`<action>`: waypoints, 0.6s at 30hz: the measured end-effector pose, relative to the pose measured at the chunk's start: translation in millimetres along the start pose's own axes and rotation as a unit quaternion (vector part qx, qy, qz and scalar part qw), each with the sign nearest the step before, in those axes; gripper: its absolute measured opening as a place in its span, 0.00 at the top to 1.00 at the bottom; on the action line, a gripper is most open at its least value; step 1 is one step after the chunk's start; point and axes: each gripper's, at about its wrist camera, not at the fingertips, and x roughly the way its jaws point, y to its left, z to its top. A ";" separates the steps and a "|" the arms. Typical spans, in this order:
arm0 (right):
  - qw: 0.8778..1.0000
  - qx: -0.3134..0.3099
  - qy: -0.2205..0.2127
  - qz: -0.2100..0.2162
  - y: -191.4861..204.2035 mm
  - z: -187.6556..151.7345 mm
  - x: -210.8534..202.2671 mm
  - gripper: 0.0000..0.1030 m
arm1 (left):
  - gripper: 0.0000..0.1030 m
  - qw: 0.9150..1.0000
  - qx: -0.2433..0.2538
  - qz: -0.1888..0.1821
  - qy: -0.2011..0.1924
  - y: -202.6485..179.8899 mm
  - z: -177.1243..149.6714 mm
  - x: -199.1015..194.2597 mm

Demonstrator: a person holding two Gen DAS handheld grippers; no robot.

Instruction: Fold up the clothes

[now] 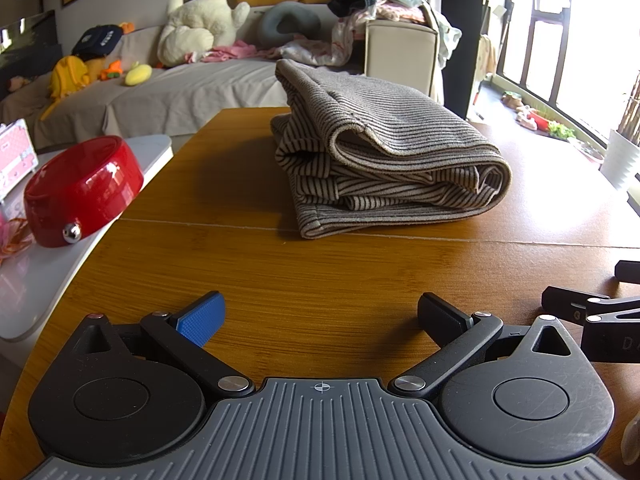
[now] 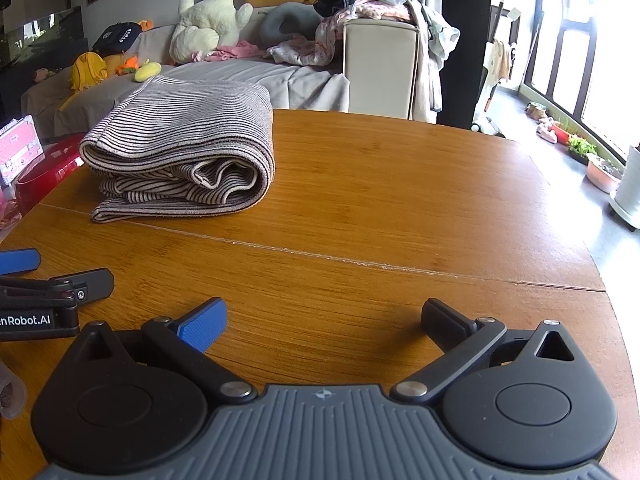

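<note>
A: Nearest thing in the left wrist view is the left gripper [image 1: 320, 316], jaws spread wide, nothing between them, low over the bare wooden table [image 1: 280, 280]. Agree?

B: Yep. The right gripper [image 2: 324, 320] is the same: released, empty, just above the table. They sit side by side; each shows at the edge of the other's view.

A: Task item?

B: Striped garment [image 1: 384, 152], brown and cream, lying on the table ahead of both grippers and well apart from them. In the right wrist view it's off to the left [image 2: 180, 148]. Already folded into a thick stack of several layers, rounded fold on its right side, open edges facing us.

A: So which step?

B: My call: this piece looks done, or one tidy-up short. The bottom layer sticks out toward us past the rest, slightly uneven.

A: Next move?

B: Judgement only: either square that lower edge with a pinch and tuck, or fetch another item. There's a clothes pile [image 1: 384, 4] on the sofa arm, far behind the table.

A: Clutter?

B: Red bowl [image 1: 84, 188] on the white side surface, left of the table. Not in the way.
</note>
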 end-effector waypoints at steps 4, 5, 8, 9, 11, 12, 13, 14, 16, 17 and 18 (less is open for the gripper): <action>1.000 0.000 0.000 0.001 0.3 0.0 0.3 0.00 | 0.00 1.000 0.000 0.000 0.000 0.1 -0.1 -0.2; 1.000 0.000 0.000 0.001 0.5 -0.2 0.2 0.00 | 0.00 1.000 0.000 0.000 0.000 0.1 -0.1 -0.2; 1.000 0.000 -0.001 0.001 1.1 -0.3 0.3 0.00 | 0.00 1.000 0.000 0.000 0.000 0.2 -0.3 -0.3; 1.000 0.000 -0.001 0.001 0.9 -0.3 0.3 0.00 | 0.00 1.000 0.000 0.000 0.000 0.2 -0.3 -0.4; 1.000 0.000 -0.001 0.001 0.6 -0.2 0.3 0.00 | 0.00 1.000 0.000 0.000 0.000 0.5 -0.5 -0.6; 1.000 0.000 -0.001 0.001 0.6 -0.2 0.3 0.00 | 0.00 1.000 0.000 0.000 0.000 0.6 -0.6 -0.7; 1.000 0.000 -0.001 0.001 0.5 -0.2 0.3 0.00 | 0.00 1.000 0.000 0.000 0.000 0.7 -0.6 -0.7; 1.000 0.000 -0.001 0.000 0.5 -0.3 0.3 0.00 | 0.00 1.000 -0.001 -0.001 0.000 0.9 -0.8 -1.0; 1.000 0.000 -0.001 0.000 0.3 -0.4 0.3 0.00 | 0.00 1.000 -0.001 -0.001 -0.001 0.9 -1.0 -1.4; 1.000 0.000 -0.001 0.001 0.1 -0.4 0.4 0.00 | 0.00 1.000 -0.001 -0.001 -0.001 0.9 -1.1 -1.5; 1.000 0.000 -0.001 0.001 -0.1 -0.4 0.4 0.00 | 0.00 1.000 -0.001 -0.001 -0.001 0.9 -1.2 -1.6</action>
